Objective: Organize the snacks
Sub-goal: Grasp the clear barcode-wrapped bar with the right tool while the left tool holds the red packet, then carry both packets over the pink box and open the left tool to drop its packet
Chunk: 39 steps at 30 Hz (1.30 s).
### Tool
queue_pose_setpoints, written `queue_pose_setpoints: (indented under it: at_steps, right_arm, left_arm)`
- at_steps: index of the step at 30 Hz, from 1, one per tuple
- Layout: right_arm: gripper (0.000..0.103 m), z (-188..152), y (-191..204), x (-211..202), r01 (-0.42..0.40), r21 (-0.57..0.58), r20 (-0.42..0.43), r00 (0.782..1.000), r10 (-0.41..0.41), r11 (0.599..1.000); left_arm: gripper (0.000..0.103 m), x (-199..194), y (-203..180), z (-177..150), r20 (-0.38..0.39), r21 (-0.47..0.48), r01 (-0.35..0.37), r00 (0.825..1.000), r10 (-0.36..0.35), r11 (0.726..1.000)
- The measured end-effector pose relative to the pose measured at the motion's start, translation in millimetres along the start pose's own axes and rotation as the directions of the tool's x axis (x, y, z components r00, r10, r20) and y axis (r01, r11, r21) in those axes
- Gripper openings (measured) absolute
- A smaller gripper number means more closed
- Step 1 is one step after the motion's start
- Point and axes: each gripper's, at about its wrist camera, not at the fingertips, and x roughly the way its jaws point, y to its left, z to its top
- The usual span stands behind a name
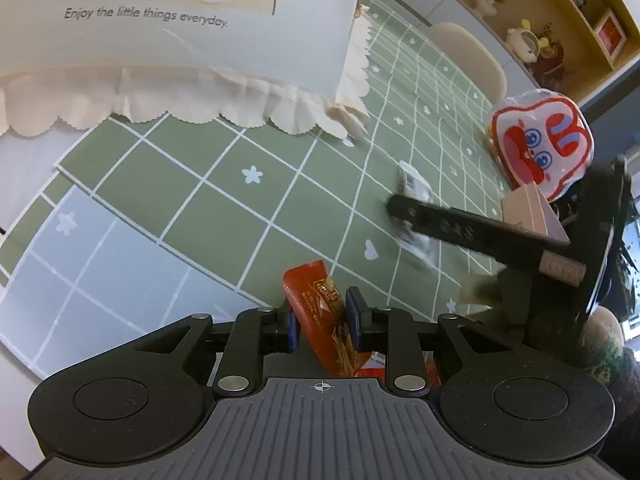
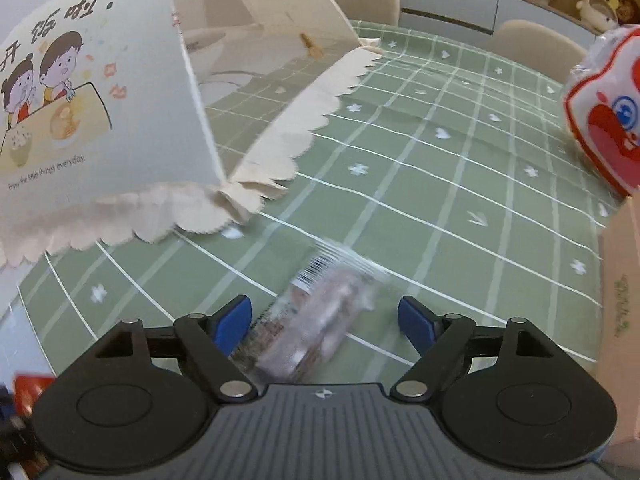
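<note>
My left gripper is shut on an orange-red snack packet, held above the green checked tablecloth. My right gripper is open, its blue-tipped jaws on either side of a clear-wrapped snack with a barcode label lying on the cloth; the snack is blurred. In the left wrist view the right gripper reaches in from the right over that same clear packet. A red-and-white cartoon snack bag stands at the right, also in the right wrist view.
A cream folding food cover with cartoon prints stands on the left of the table, also in the left wrist view. A pinkish cardboard box is at the right edge. Chairs and a shelf with figurines lie beyond the table.
</note>
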Motion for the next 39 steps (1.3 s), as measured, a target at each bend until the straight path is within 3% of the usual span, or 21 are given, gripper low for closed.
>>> queue_pose_setpoints:
  at_steps: [5, 11, 15, 18, 20, 27, 31, 35, 39]
  right_arm:
    - [0.085, -13.0, -29.0, -7.1, -0.01, 0.019, 0.031, 0.999, 0.009, 1.0]
    - [0.085, -1.2, -13.9, 3.3, -0.027, -0.057, 0.02, 0.999, 0.028, 0.998]
    - [0.038, 4.5, 1.0, -3.6, -0.072, -0.12, -0.011, 0.997, 0.071, 0.99]
    - [0.037, 0.5, 9.5, -15.4, -0.113, -0.162, -0.064, 0.992, 0.104, 0.98]
    - [0.037, -3.6, 3.8, -30.1, -0.151, -0.122, -0.083, 0.986, 0.141, 0.981]
    - [0.037, -17.9, -35.8, -122.4, -0.18, -0.077, 0.012, 0.983, 0.182, 0.981]
    - [0.037, -46.3, -69.2, -171.6, -0.154, -0.058, 0.03, 0.987, 0.156, 0.986]
    - [0.037, -83.2, -108.7, -212.6, -0.067, -0.006, 0.039, 0.997, 0.068, 0.998]
    - [0.037, -110.8, -153.2, -255.7, 0.032, 0.068, 0.092, 0.995, -0.038, 0.997]
  left_arm:
    - [0.028, 1.5, -1.8, -1.4, -0.01, 0.014, 0.016, 1.0, -0.016, 1.0]
    - [0.028, 2.5, -1.4, -2.4, -0.016, 0.004, 0.033, 0.999, -0.033, 0.999]
    - [0.027, 3.3, 3.2, -3.2, -0.016, -0.025, 0.06, 0.998, -0.06, 0.998]
    - [0.026, 3.7, 8.5, -2.7, -0.014, -0.054, 0.084, 0.996, -0.085, 0.995]
    - [0.023, 2.4, 8.2, -2.9, -0.002, -0.056, 0.09, 0.996, -0.09, 0.994]
    - [0.02, -16.7, -24.0, -15.4, 0.0, 0.005, 0.152, 0.988, -0.152, 0.988]
    - [0.02, -15.8, -70.9, -41.1, -0.094, 0.064, 0.248, 0.966, -0.242, 0.967]
    - [0.02, -7.7, -131.5, -68.9, -0.21, 0.104, 0.367, 0.917, -0.34, 0.924]
    - [0.02, -12.2, -196.7, -71.4, -0.238, 0.188, 0.454, 0.882, -0.408, 0.871]
